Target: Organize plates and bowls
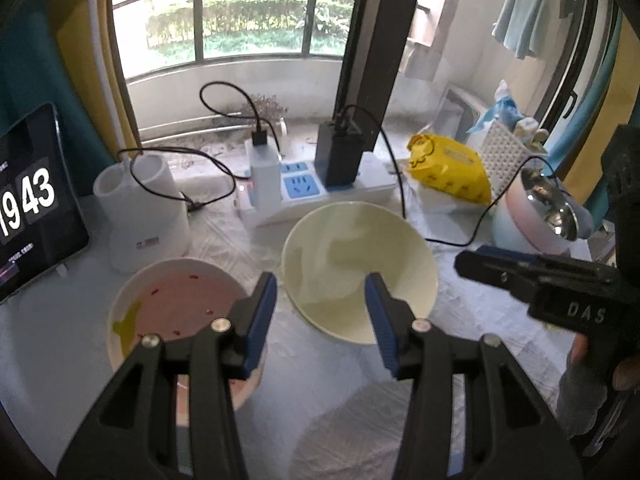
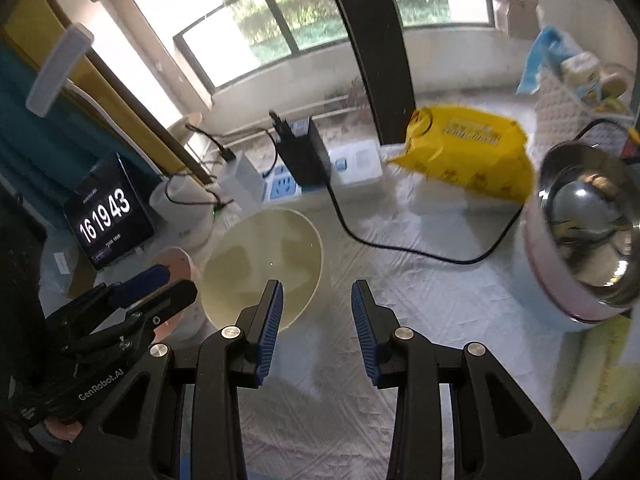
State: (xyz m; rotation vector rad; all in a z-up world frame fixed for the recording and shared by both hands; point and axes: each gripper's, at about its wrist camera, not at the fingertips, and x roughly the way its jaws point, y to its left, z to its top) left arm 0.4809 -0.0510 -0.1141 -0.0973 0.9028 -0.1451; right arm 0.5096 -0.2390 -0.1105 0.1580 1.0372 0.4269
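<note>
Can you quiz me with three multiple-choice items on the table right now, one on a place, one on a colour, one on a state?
1. Where does the cream bowl sit relative to the pink-lined bowl, in the left wrist view?
A. To its right
B. Stacked inside it
C. Behind the power strip

2. What colour is the packet beside the steel pot?
A. Green
B. Yellow
C. Red

3. What state are the left tongs in?
A. Shut on the cream bowl
B. Shut on a plate
C. Open, holding nothing

Answers: 1 A, the two bowls stand side by side on the cloth. 2 B, the wrapper is bright yellow. 3 C, the blue pads stand apart with only air between them.
</note>
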